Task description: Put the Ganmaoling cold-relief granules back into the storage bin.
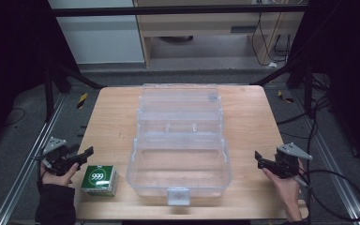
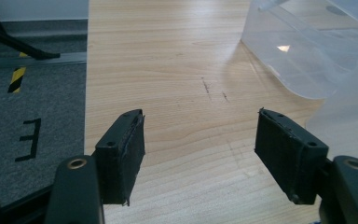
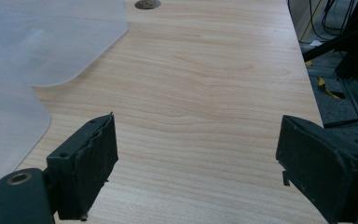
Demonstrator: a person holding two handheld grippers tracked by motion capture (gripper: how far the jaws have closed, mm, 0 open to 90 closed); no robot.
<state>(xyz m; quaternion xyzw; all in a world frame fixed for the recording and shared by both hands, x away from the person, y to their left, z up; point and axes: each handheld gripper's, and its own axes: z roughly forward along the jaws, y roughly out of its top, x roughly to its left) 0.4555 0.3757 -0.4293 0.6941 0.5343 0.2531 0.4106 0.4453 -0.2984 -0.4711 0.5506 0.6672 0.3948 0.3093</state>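
1. From the high view, the small green and white box (image 1: 100, 180) marked 999 sits on the wooden table (image 1: 112, 122) near its front-left corner, just left of the clear plastic case (image 1: 179, 140), which stands open in the middle. The left gripper (image 1: 85, 155) hovers just beside the box, up and to its left, with its tips aimed toward the case. The box lies below and slightly right of those tips, close to the person's left hand (image 1: 56, 177). The right gripper (image 1: 260, 159) is across the case, well apart from the box, so the left hand is plainly the nearer one. The box looks roughly cube-like, and I would not name a long axis for it.

2. In the left gripper view, the jaws stand wide apart with nothing between them, only bare table ahead. A corner of the clear plastic case (image 2: 307, 56) shows at the upper right. The gripper looks past the box, so I judge it must swing back and down toward the person to face it.

3. In the right gripper view, the jaws are likewise spread wide and empty over plain wood, with the edge of the clear plastic case (image 3: 51, 42) at the upper left.
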